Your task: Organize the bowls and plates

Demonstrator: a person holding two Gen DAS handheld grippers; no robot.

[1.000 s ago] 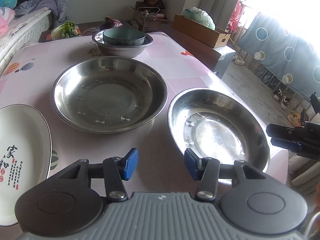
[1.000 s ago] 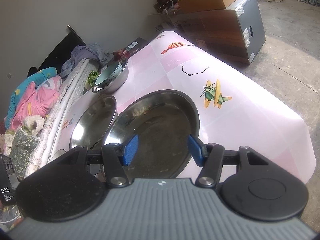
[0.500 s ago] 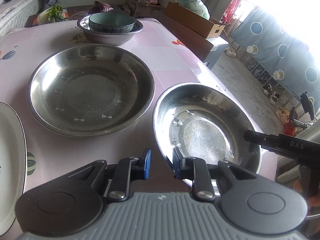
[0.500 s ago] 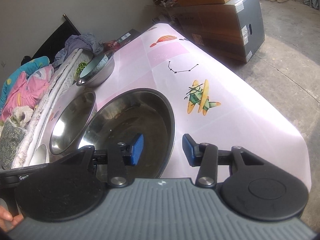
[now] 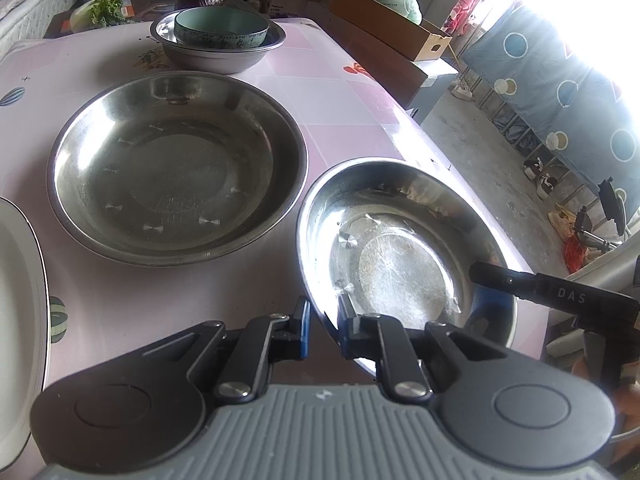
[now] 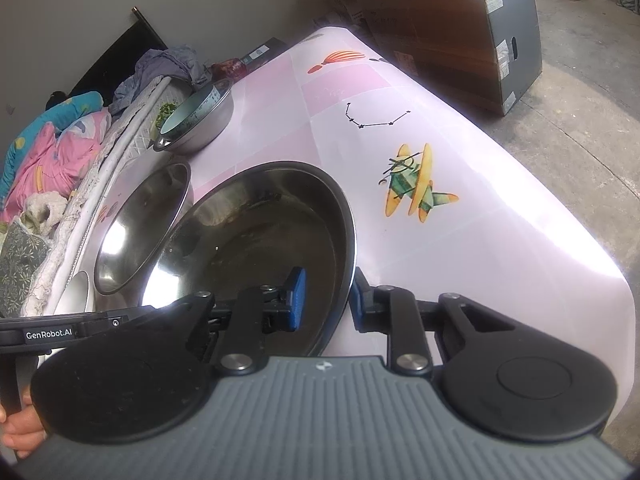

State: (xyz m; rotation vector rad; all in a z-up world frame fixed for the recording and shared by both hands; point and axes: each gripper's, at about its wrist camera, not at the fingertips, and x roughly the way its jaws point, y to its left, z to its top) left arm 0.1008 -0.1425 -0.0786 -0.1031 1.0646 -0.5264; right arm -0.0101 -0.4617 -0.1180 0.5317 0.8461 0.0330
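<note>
A shallow steel bowl [image 5: 400, 264] sits at the near right corner of the pink table [image 5: 120, 304]. My left gripper [image 5: 324, 320] is shut on its near rim, one pad outside and one inside. In the right wrist view the same bowl [image 6: 260, 232] has its rim between the jaws of my right gripper [image 6: 326, 300], which are closing. The outer pad is at the rim and the inner pad stands a little off the wall. A larger steel basin [image 5: 176, 168] lies to the left, apart from the bowl.
A white plate [image 5: 20, 300] with a dark rim lies at the left edge. At the back, a teal bowl [image 5: 220, 28] sits inside another steel bowl [image 5: 224, 52]. Greens and an onion lie behind. The table edge [image 6: 580, 248] drops to the floor, with cardboard boxes [image 6: 460, 40] beyond.
Both grippers narrowed from wide open. The left slid right onto the bowl's near rim and closed on it. The right came down so that the rim now lies between its jaws.
</note>
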